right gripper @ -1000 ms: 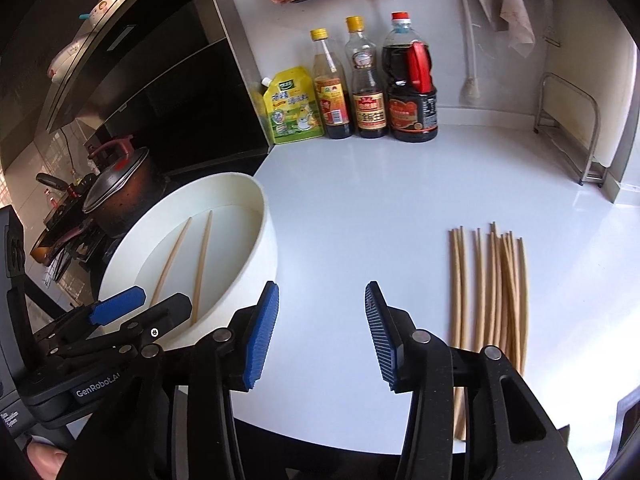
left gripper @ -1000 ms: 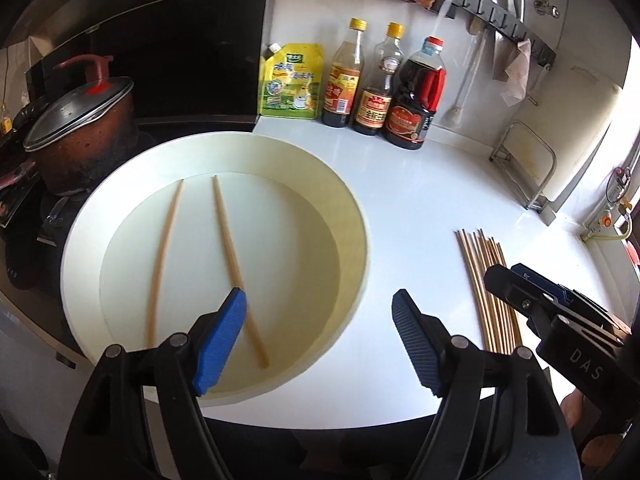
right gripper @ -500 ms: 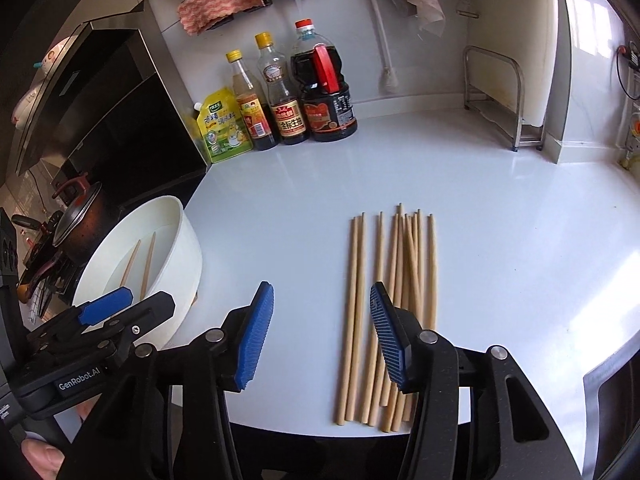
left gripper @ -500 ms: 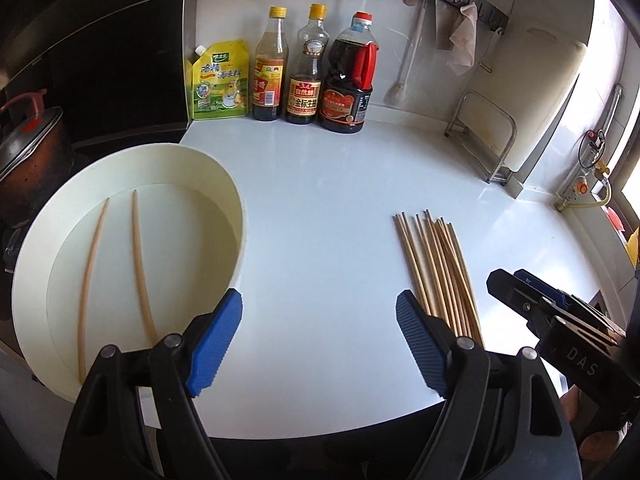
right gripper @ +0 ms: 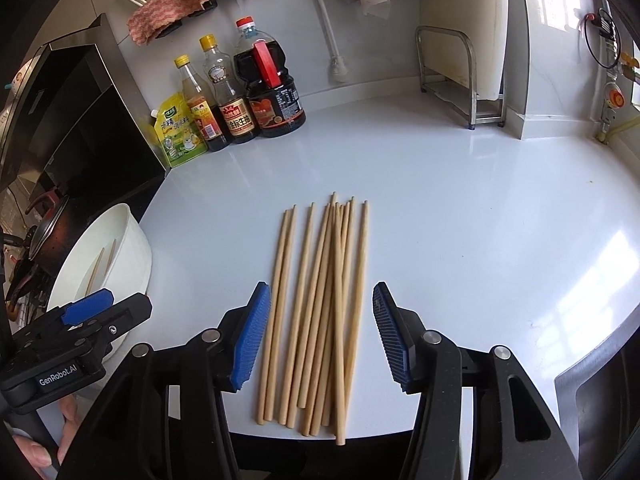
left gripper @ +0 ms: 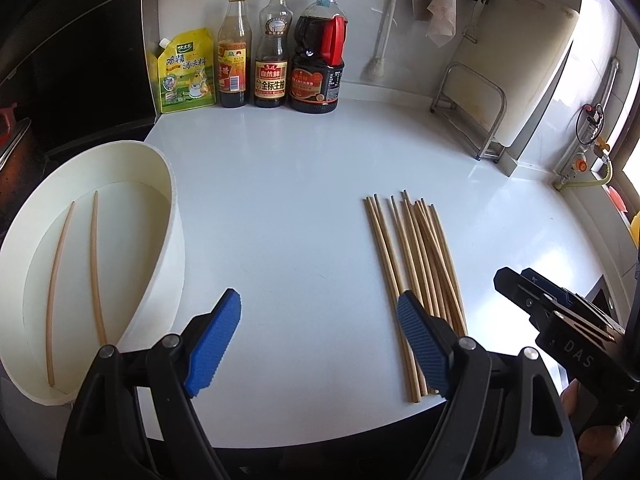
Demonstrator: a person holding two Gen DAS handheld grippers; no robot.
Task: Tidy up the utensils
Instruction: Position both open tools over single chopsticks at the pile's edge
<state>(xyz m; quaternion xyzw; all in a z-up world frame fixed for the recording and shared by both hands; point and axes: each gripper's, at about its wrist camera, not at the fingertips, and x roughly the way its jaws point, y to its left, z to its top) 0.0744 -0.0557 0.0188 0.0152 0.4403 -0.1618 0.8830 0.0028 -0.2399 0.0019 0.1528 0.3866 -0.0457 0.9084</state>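
Several wooden chopsticks (right gripper: pixel 320 304) (left gripper: pixel 416 276) lie side by side on the white counter, near its front edge. My right gripper (right gripper: pixel 318 336) hangs above their near halves, jaws opening, and the pads do not touch the sticks. My left gripper (left gripper: pixel 320 336) is open over bare counter, between the white bowl (left gripper: pixel 176 240) and the pile; its right finger (left gripper: pixel 420 344) covers the pile's left edge. Two chopsticks (left gripper: pixel 76 276) lie inside the bowl (right gripper: pixel 132 248). In the left wrist view the right gripper shows at the right edge, and in the right wrist view the left gripper shows at the lower left.
Three sauce bottles (left gripper: pixel 276 52) and a yellow pouch (left gripper: pixel 184 72) stand at the back wall. A metal rack (right gripper: pixel 460 80) with a white board stands at the back right. A dark pot (right gripper: pixel 44 232) sits left of the bowl. The counter's front edge runs just under the chopstick ends.
Both grippers have swung right, from the bowl to the chopstick pile. The right gripper's jaws have spread wider. The bowl has slid to the left of both views.
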